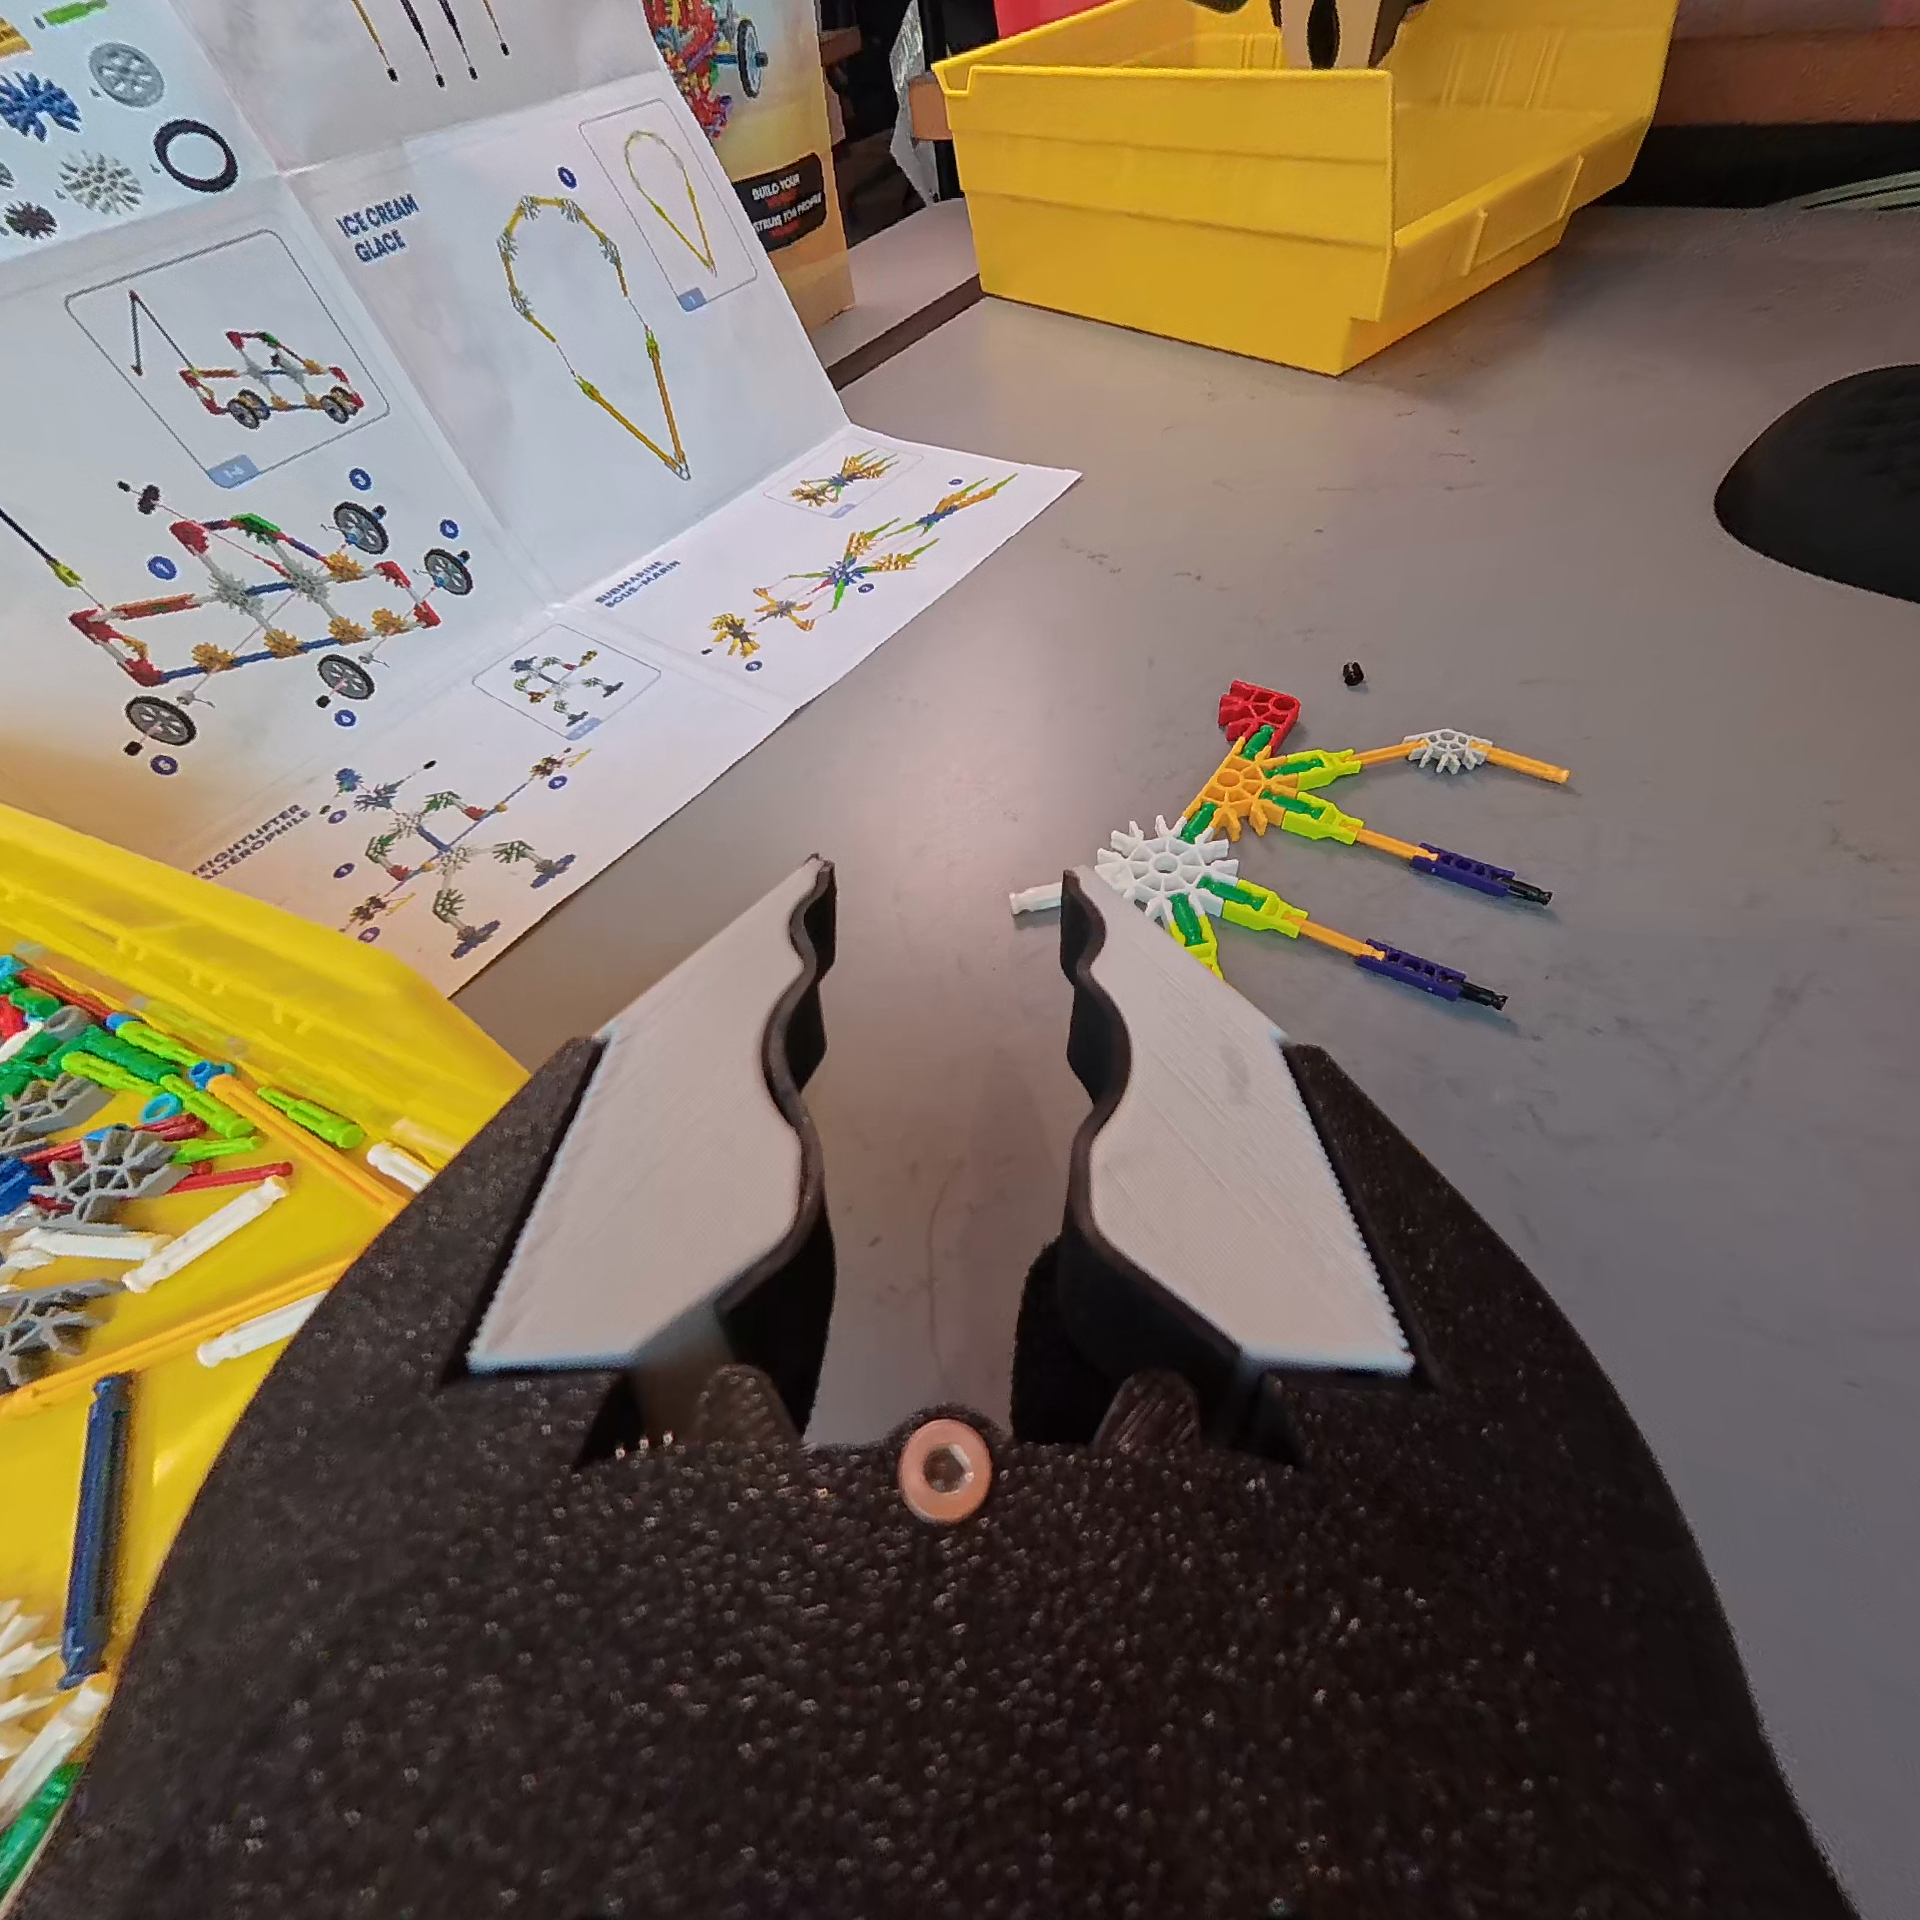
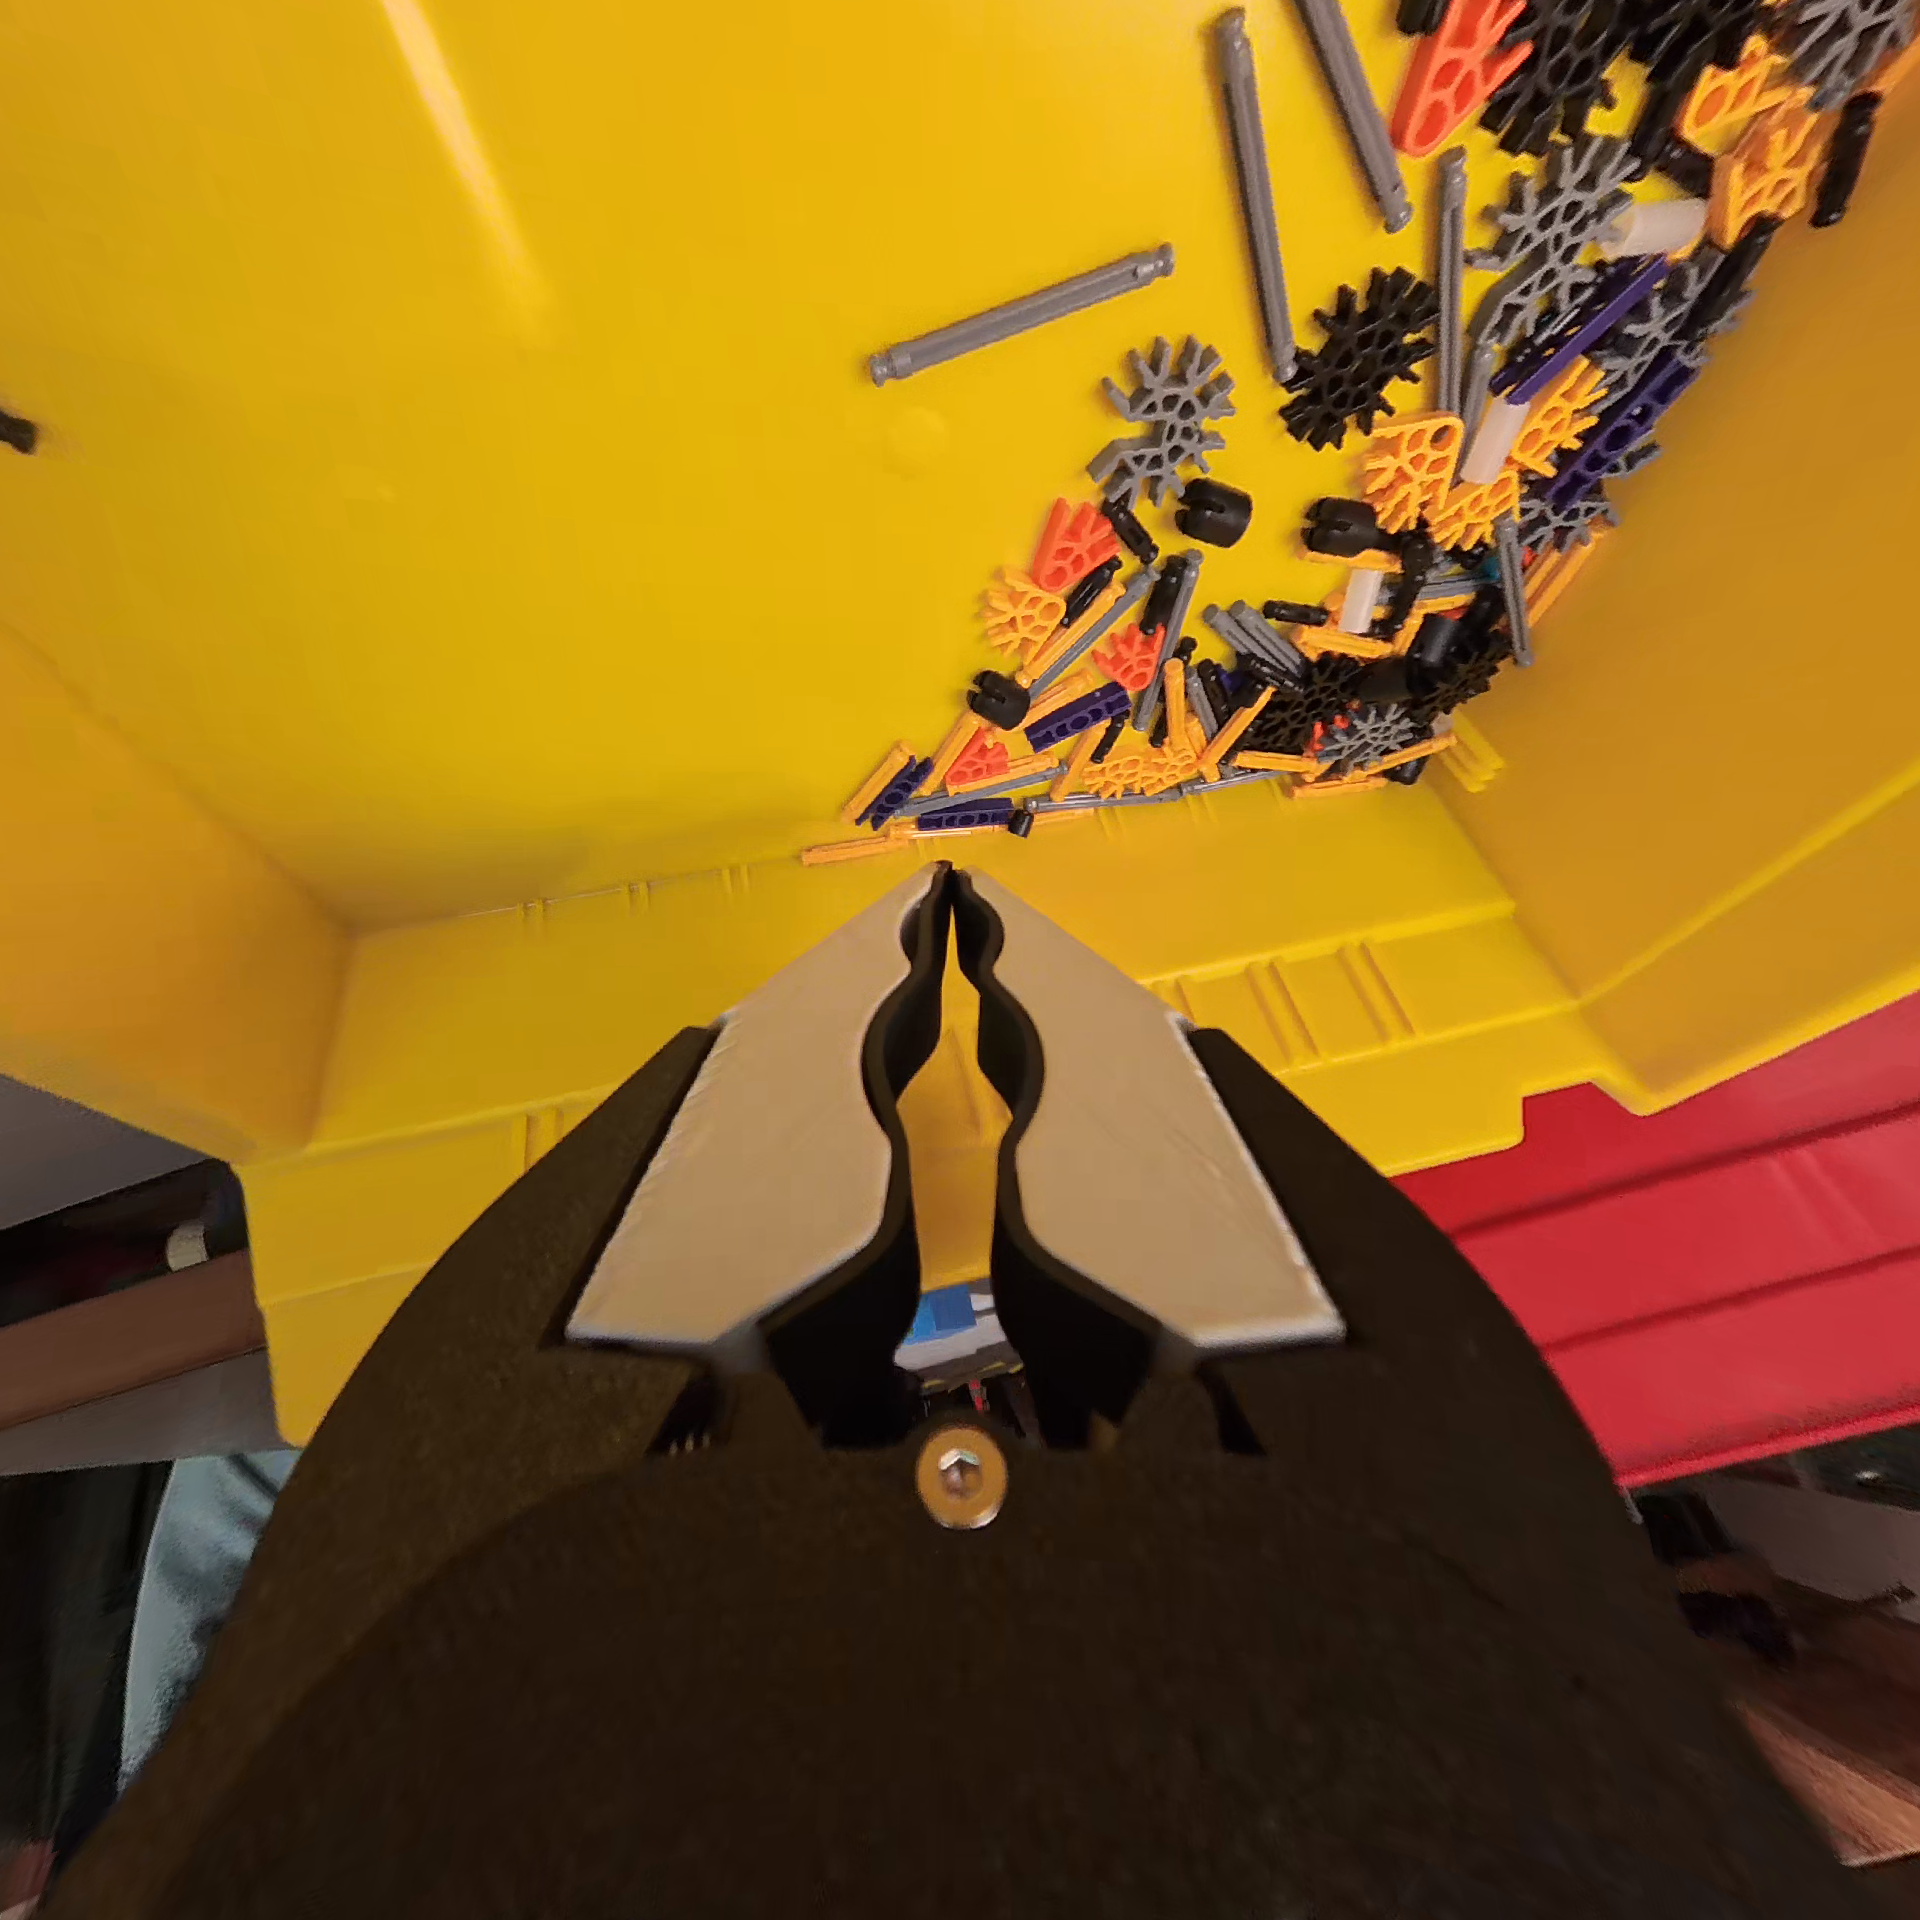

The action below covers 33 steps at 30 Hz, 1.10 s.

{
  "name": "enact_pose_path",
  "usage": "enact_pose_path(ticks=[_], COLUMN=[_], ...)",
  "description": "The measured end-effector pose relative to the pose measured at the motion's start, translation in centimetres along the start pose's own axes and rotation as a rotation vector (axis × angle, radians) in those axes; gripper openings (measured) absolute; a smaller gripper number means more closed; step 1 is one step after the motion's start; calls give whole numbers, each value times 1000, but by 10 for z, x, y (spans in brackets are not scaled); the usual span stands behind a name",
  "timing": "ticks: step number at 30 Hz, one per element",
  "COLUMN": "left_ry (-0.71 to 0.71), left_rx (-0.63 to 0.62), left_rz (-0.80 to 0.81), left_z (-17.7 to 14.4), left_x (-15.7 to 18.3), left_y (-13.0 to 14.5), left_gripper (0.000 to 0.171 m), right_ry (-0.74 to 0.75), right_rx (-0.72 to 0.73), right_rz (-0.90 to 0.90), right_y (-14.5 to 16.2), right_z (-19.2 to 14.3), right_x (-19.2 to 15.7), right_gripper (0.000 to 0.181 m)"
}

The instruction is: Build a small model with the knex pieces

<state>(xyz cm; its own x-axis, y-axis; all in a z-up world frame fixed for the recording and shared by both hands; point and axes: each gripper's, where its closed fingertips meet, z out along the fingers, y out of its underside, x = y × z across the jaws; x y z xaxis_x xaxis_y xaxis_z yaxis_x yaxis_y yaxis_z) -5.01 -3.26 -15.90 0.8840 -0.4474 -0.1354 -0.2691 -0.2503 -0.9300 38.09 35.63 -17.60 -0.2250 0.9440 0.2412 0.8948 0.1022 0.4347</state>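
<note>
My left gripper (image 1: 945,883) is open and empty above the grey table (image 1: 1558,1195). Just right of its right fingertip lies a partly built rod-and-connector toy (image 1: 1278,831): white snowflake connectors, an orange connector, a red corner piece, green, yellow and purple rods. A white rod end (image 1: 1034,899) pokes out beside the fingertip. My right gripper (image 2: 951,873) is shut with nothing between its tips. It hangs over a yellow bin (image 2: 520,520), near a heap of loose grey, black, orange and purple pieces (image 2: 1299,623).
A folded instruction sheet (image 1: 468,468) stands at the left. A yellow tray of loose rods and connectors (image 1: 135,1164) is at the lower left. A yellow bin (image 1: 1247,208) stands at the back. A small black piece (image 1: 1353,673) lies nearby. A red bin (image 2: 1714,1247) adjoins. The left gripper's tips are roughly 60 cm from the right gripper's. Measured from the fingertips, the partly built rod-and-connector toy (image 1: 1278,831) is 10 cm or so from the left gripper and 50 cm from the right.
</note>
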Motion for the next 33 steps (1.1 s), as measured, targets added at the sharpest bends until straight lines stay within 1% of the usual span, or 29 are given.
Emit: enact_pose_path(ticks=[6,9,12,14,17,20,26,33], left_ry=[5,4,3,4,3,1,4,7], left_rx=[6,8,10,6,-2,-10,-15,-23], left_rz=[24,35,41,41,36,28,22,16], left_z=[-2,-3,-3,-3,-2,-1,0,2], left_x=[4,5,6,6,5,3,2,2], left_y=[-3,-4,-5,-4,-1,1,3,5], left_gripper=[43,43,43,43,43,43,43,43], right_ry=[-13,6,44,50,49,37,2,-50], right_rx=[110,98,27,-20,-109,-175,-220,-216], right_rz=[52,57,37,23,-18,-54,-87,-95], right_y=[-10,-6,2,5,11,15,14,12], right_z=[-26,-29,-15,-1,20,30,40,44], right_x=[-2,0,7,11,15,18,17,16], right_gripper=[0,0,0,4,6,6,8,5])
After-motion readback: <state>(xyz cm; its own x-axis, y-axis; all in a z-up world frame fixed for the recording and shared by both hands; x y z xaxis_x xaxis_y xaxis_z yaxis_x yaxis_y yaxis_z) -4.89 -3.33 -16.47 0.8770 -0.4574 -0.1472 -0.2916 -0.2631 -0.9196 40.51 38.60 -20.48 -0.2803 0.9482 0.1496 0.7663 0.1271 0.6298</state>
